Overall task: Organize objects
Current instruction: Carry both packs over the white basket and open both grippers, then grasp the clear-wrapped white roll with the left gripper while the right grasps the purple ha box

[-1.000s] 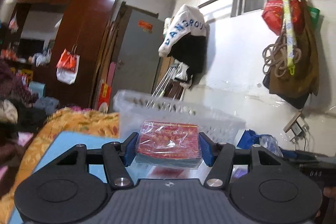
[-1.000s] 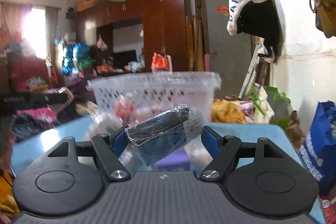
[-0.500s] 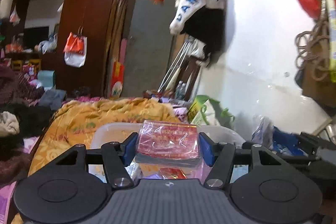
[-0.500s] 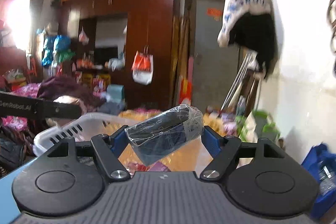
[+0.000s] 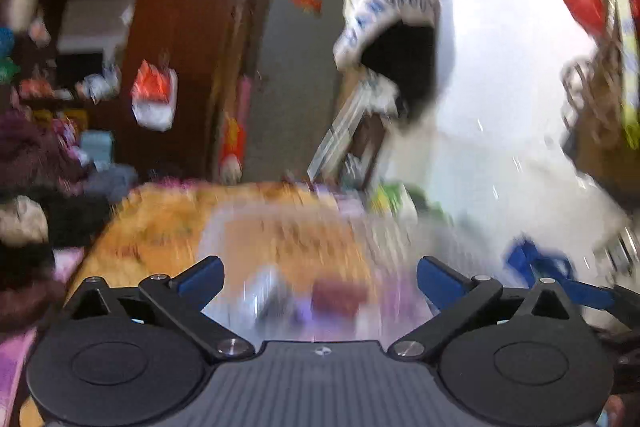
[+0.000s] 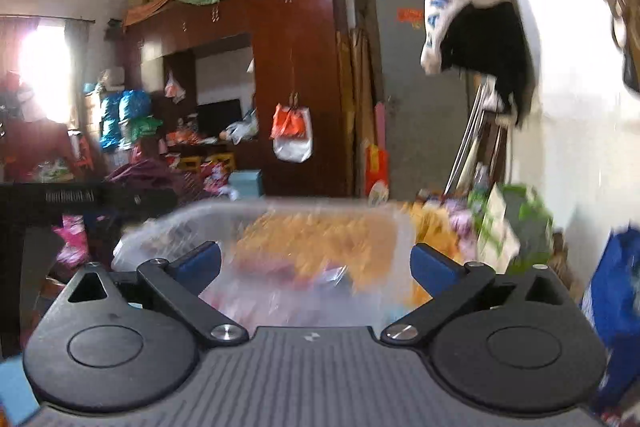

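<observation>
My left gripper (image 5: 320, 277) is open and empty above a white plastic basket (image 5: 216, 227), which is blurred by motion. A red packet (image 5: 340, 297) and other blurred items lie inside the basket. My right gripper (image 6: 316, 263) is also open and empty over the same basket (image 6: 168, 223), its rim blurred. Wrapped items (image 6: 304, 279) lie in the basket below the right jaws, too blurred to tell apart.
An orange patterned blanket (image 5: 160, 223) lies behind the basket. A dark wooden wardrobe (image 6: 296, 87) and a grey door (image 6: 420, 99) stand at the back. A blue bag (image 6: 616, 299) sits at the right by the white wall. Part of the other gripper (image 6: 80, 195) shows at the left.
Both grippers have opened. The red packet has left the left jaws and the dark wrapped bundle has left the right jaws; both dropped toward the basket.
</observation>
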Available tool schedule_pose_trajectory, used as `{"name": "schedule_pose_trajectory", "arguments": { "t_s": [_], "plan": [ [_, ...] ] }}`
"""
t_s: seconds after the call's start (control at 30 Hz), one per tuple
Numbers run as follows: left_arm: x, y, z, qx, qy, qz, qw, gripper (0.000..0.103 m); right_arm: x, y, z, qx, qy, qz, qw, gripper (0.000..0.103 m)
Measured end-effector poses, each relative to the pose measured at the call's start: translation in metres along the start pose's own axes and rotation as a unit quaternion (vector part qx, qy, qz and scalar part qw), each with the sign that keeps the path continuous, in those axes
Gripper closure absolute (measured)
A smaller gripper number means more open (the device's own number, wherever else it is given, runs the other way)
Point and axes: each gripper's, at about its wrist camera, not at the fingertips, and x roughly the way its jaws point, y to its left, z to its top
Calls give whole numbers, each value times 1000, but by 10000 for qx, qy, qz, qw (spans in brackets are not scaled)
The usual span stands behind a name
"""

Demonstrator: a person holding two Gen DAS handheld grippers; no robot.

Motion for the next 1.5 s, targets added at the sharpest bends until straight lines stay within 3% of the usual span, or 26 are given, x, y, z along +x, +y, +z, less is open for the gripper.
{"name": "schedule_pose_trajectory", "arguments": {
  "t_s": [0.1,0.17,0.27,0.37,0.57,0.63,0.77,1.0,1.3,1.5],
  "plan": [
    [-28,3,-37,3,-295,37,9996,1,-7,0,-37,-45,211,-42,9998,0],
    [-39,4,-57,-64,-296,-148,9994,1,-6,-3,-49,136,379,65,9992,0],
    [-49,-8,-76,99,-297,-167,9994,1,3,-7,-55,396,681,298,9964,0],
    [-45,-26,-87,441,-123,-121,9989,5,8,1,-54,124,805,79,9966,5],
    [-25,-39,-96,674,219,-80,9975,13,10,9,-61,-94,905,-135,9958,27],
    [-21,-42,-100,724,295,-15,9969,16,15,10,-62,-120,1040,-189,9943,43],
    [-20,-44,-102,817,334,31,9961,23,18,15,-63,-287,1102,-295,9931,51],
    [-18,-50,-107,1051,492,-67,9932,51,6,8,-64,-88,805,-159,9966,53],
    [-37,-36,-109,764,-77,-607,9952,53,-5,5,-62,89,394,-63,9992,53],
    [-43,-39,-109,816,-320,-626,9942,53,-9,5,-61,99,235,-40,9997,53]
  ]
}}
